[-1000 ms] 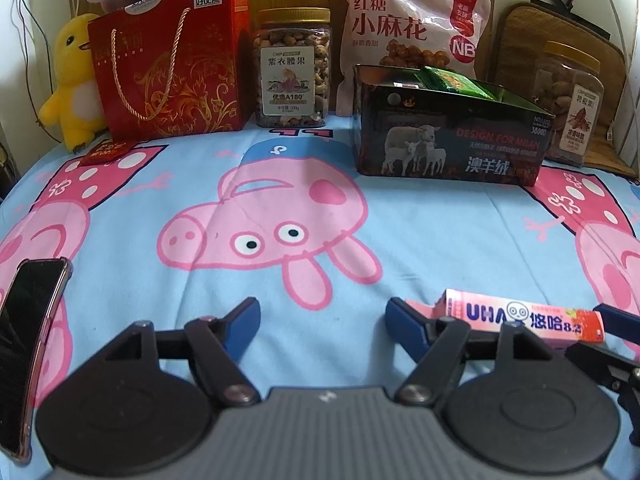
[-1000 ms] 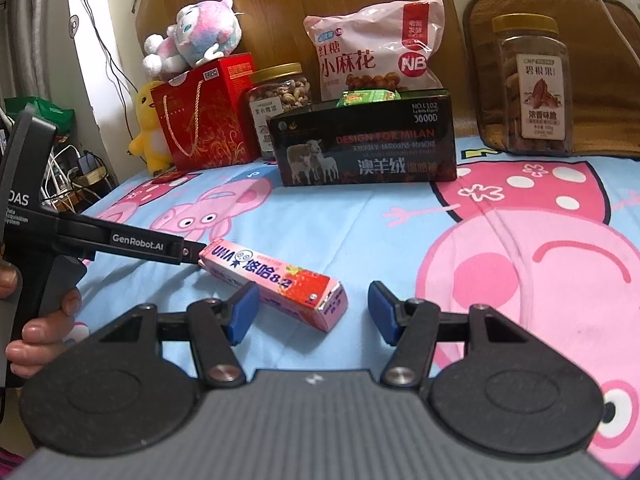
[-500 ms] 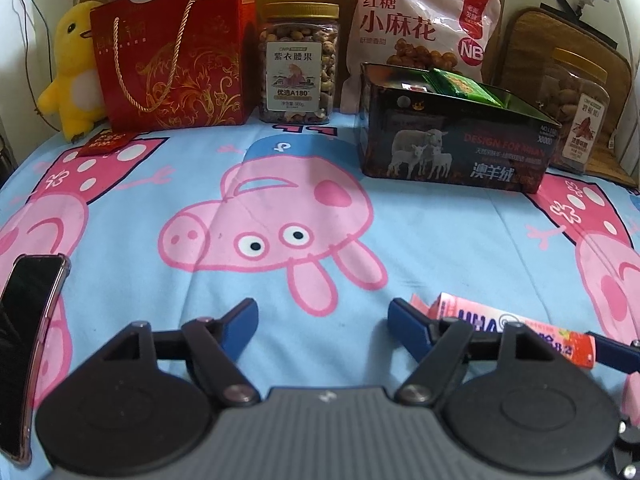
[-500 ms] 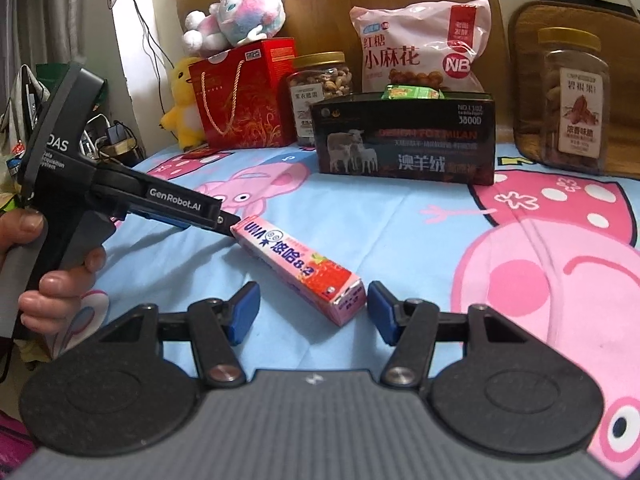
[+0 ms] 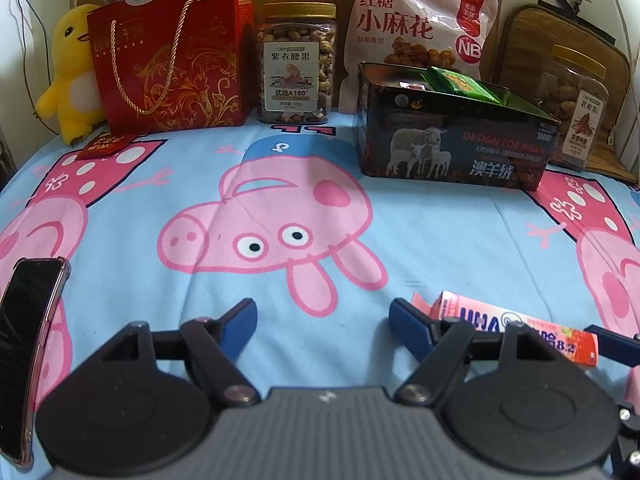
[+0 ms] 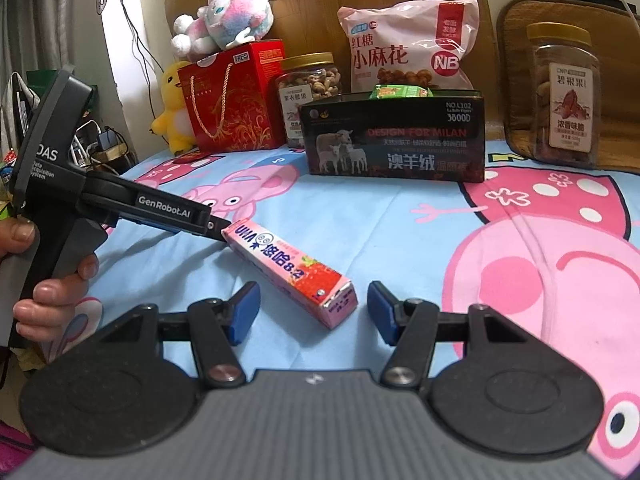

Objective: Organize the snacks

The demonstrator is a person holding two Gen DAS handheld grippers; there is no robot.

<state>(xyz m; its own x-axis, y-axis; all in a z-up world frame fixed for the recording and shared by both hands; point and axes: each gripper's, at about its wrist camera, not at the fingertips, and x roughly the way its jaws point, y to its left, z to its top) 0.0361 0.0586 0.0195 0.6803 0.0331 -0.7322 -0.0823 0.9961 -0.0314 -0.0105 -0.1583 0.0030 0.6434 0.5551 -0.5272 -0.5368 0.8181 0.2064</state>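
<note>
A pink strawberry candy box [image 6: 288,270] lies flat on the cartoon bedsheet. Its near end sits between the fingers of my right gripper [image 6: 312,308], which is open, the blue pads clear of it on both sides. My left gripper [image 5: 322,316] is open with nothing between its fingers; the candy box [image 5: 516,330] lies just outside its right finger. In the right wrist view, the left gripper [image 6: 218,229] touches the box's far end. An open black box [image 6: 396,140] holding green packets [image 5: 460,82] stands farther back.
Along the back stand a red gift box [image 5: 172,56], a nut jar [image 5: 296,64], a pink snack bag [image 5: 416,24], a second jar [image 6: 566,92] and plush toys [image 6: 224,16]. A phone [image 5: 28,340] is at the left. A hand [image 6: 44,292] grips the left tool.
The right wrist view has rolled slightly, so the scene sits a little differently. The candy box still lies between the right fingers with the left gripper's tip at its far end.
</note>
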